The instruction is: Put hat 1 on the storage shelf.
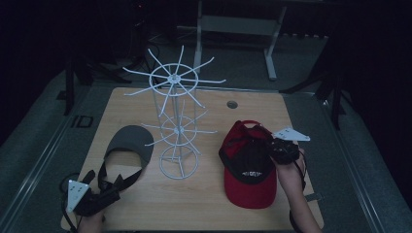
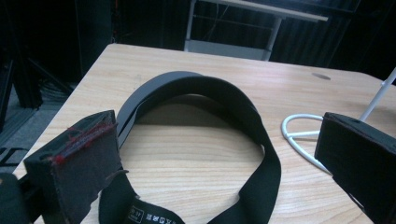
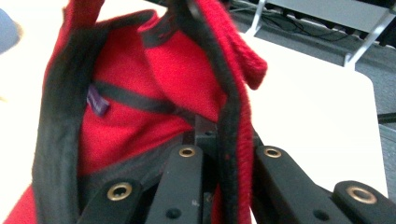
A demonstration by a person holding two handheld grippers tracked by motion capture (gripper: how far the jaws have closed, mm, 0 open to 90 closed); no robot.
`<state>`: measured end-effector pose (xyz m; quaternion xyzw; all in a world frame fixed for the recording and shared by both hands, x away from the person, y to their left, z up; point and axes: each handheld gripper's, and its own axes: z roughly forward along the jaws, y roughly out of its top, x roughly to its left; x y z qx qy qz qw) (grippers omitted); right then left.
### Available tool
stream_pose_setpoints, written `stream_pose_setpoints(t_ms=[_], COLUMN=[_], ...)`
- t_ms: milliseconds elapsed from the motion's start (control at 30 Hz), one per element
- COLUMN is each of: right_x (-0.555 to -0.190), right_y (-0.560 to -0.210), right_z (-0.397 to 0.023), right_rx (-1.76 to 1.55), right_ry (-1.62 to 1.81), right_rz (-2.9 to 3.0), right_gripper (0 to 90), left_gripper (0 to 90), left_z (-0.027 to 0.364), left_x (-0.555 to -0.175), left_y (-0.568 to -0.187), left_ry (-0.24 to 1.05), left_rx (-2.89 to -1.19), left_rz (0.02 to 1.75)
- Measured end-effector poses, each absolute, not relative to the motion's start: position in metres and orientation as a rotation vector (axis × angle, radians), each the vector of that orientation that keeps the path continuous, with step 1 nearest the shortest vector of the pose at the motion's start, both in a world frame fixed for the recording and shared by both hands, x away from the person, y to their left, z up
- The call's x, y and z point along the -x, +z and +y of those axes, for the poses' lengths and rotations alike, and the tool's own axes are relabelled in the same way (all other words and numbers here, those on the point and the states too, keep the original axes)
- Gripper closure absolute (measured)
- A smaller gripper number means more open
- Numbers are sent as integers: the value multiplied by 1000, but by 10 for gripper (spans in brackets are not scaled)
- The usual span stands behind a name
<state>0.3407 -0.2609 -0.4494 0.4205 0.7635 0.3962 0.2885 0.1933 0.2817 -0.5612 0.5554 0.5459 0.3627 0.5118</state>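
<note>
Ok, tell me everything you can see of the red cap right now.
The red cap looks like soft fabric, with a black band lining its opening and a dark front panel bearing small pale lettering too blurred to read. It lies at the wooden table's right side, brim toward the person, hollow turned up and rear edge raised. The right gripper is shut on its black-edged rim. A small purple tag sits inside.

Dim lab or recording room, a bare wooden table (image 1: 204, 199) sitting mid-frame on grey floor, black curtains closing in on the upper left and right, dark stand legs (image 1: 73, 82) bracing beside it, a white desk frame (image 1: 238, 29) standing at the top, cables trailing at the upper left
</note>
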Motion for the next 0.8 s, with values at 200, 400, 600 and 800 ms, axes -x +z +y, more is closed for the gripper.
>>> stream_pose_setpoints(t_ms=[200,400,600,800], right_x=[-334,-326,-319,-315], right_y=[-431,-412,-399,-391], right_z=[-263,-269,-274,-274], right_rx=[-1118,-1115,-1117,-1096], right_ry=[1106,1163,1223,1202], right_rz=[2003,1957,1921,1909], right_gripper=[856,856,856,855], left_gripper=[5,5,5,5], left_z=[282,280,277,264], left_x=[-193,-190,-187,-178], left_y=[-561,-556,-546,-532], left_ry=[876,867,809,797], left_rx=[-1349,-1338,-1340,-1431], left_rz=[1331,1306,1289,1185])
